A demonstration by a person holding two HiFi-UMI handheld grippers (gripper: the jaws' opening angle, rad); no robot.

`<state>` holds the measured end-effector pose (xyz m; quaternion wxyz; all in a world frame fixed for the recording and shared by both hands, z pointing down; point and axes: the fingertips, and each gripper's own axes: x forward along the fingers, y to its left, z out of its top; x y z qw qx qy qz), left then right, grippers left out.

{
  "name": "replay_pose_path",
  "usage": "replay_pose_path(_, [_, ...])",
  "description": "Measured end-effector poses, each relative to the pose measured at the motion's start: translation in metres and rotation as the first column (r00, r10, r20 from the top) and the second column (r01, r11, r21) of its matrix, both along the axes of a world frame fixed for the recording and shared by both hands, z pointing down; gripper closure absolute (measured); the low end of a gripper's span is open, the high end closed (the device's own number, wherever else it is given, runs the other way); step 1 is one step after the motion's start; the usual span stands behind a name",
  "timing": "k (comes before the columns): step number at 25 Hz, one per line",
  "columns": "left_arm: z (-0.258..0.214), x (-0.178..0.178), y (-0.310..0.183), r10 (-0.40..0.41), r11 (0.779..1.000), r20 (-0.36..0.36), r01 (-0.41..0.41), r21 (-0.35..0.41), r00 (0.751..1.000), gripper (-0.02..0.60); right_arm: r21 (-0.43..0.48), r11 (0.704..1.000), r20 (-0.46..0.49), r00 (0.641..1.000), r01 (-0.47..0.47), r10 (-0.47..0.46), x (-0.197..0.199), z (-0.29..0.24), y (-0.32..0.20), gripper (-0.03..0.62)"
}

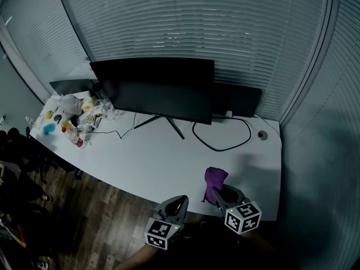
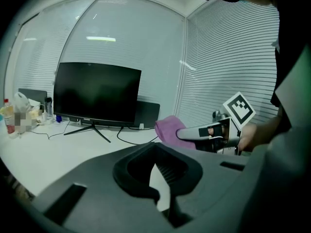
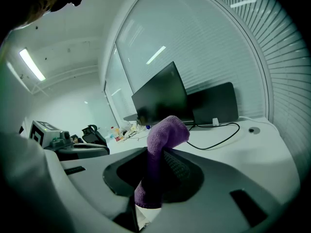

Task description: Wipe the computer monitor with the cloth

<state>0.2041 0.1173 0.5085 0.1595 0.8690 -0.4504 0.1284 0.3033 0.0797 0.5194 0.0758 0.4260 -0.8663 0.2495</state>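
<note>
Cloth, purple and flopped over at its top, is pinched by its lower part between the jaws of the right gripper, so that a loose fold is left standing above them. That fold is judged to be kept free as the wiping face. The cloth is carried over the near edge of the white desk, well apart from the computer monitor. The monitor is set on its splayed stand at the far side, dark-screened, before the blinds. Wiping is not yet begun, and a reach across the desk is judged to be needed first.

The left gripper is held just beside the right one, off the desk's edge and over the wooden floor. Its jaws are drawn almost together on nothing, with only a sliver of desk seen between them, so it is probably kept idle and out of the way. Both grippers are held low and close to the body, pointed forward towards the screen. A hand is seen wrapped behind the right gripper's marker cube.
</note>
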Motion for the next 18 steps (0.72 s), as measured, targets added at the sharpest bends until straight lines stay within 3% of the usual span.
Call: replay_pose_path(18, [-0.017,-0.014,-0.052,0.021,1.000,0.017,-0.021,0.000,1.000,0.577,0.028,0.999,0.009,0.999,-0.037,0.037,-0.009,-0.014,-0.057,0.499])
